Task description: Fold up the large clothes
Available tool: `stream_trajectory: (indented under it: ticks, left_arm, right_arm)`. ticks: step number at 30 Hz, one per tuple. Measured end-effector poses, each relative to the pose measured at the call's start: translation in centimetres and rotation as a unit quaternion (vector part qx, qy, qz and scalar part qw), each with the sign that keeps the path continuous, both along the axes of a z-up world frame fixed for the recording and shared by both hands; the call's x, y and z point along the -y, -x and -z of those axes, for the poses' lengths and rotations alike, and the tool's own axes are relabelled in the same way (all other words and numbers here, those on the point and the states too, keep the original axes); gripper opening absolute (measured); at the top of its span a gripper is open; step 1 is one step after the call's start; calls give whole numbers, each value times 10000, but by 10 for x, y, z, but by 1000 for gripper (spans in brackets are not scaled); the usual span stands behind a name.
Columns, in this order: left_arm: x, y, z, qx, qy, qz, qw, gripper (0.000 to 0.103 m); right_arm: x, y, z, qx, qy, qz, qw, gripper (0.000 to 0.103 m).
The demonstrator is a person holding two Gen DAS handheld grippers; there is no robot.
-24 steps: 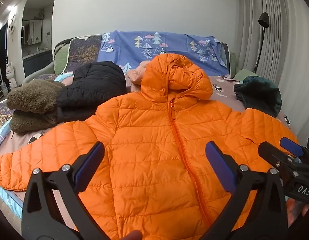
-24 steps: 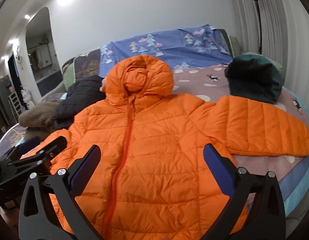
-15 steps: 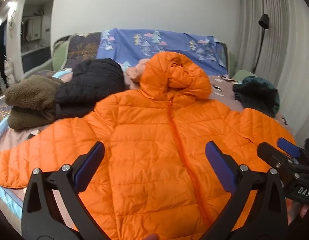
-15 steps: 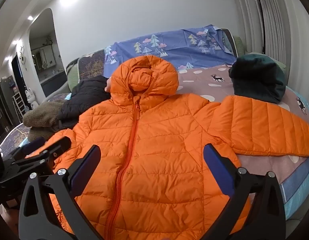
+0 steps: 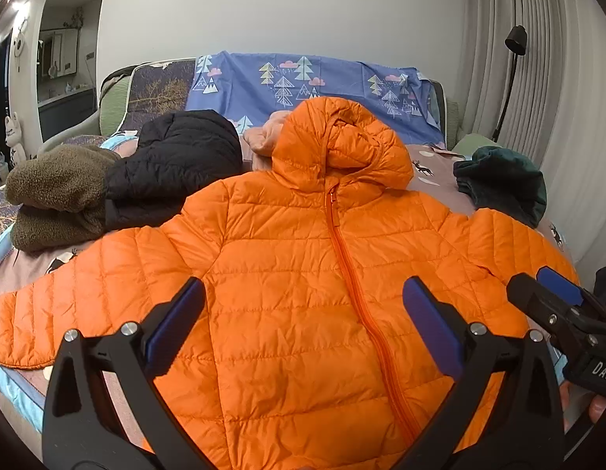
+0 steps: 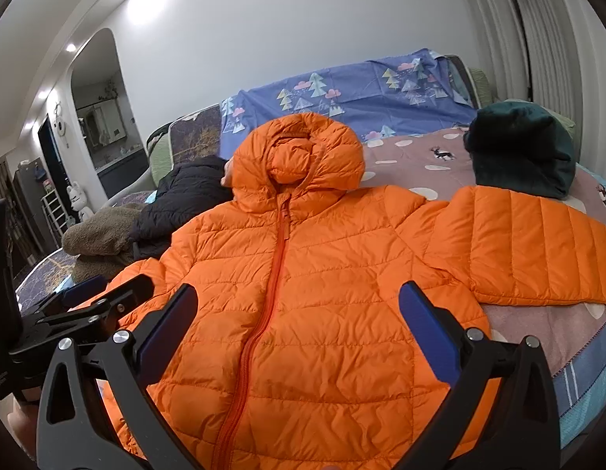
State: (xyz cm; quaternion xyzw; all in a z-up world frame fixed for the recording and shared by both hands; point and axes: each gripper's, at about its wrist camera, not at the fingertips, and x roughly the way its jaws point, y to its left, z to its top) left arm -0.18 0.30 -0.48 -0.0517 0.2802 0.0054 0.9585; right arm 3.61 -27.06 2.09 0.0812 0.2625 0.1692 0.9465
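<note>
An orange quilted hooded jacket (image 5: 303, 266) (image 6: 322, 274) lies face up on the bed, zipped, hood toward the headboard, both sleeves spread out sideways. My left gripper (image 5: 303, 313) hovers open above the jacket's lower chest, nothing between its blue pads. My right gripper (image 6: 299, 321) hangs open over the lower front, also holding nothing. Each gripper shows in the other's view: the right gripper (image 5: 553, 297) at the far right edge, the left gripper (image 6: 107, 290) at the far left.
A black puffer jacket (image 5: 177, 164) and a brown fleece (image 5: 56, 196) are piled at the left of the bed. A dark green garment (image 6: 522, 149) sits at the right near the sleeve. A blue tree-print sheet (image 5: 303, 78) drapes the headboard. A floor lamp (image 5: 510, 78) stands by the curtains.
Both views shift slightly; the jacket has not moved and both grippers stay open above it.
</note>
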Motion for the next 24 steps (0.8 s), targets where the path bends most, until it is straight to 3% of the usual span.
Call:
stream_trajectory:
  ticks: [6,22,24]
  left_arm:
    - [-1,0,0,-24,-217,-240,9995,101]
    - [-4,3,-1,5,-82,-92,9999,101]
    - [-5,3,-1,3,-49,-83,10000,97]
  right_arm:
    - [7,-3,2,-125,-419,-191,9989,102]
    - [1,-2,3,-203,71,116,9997,102]
    - [1,-3,3,-202,58,108,9997,102]
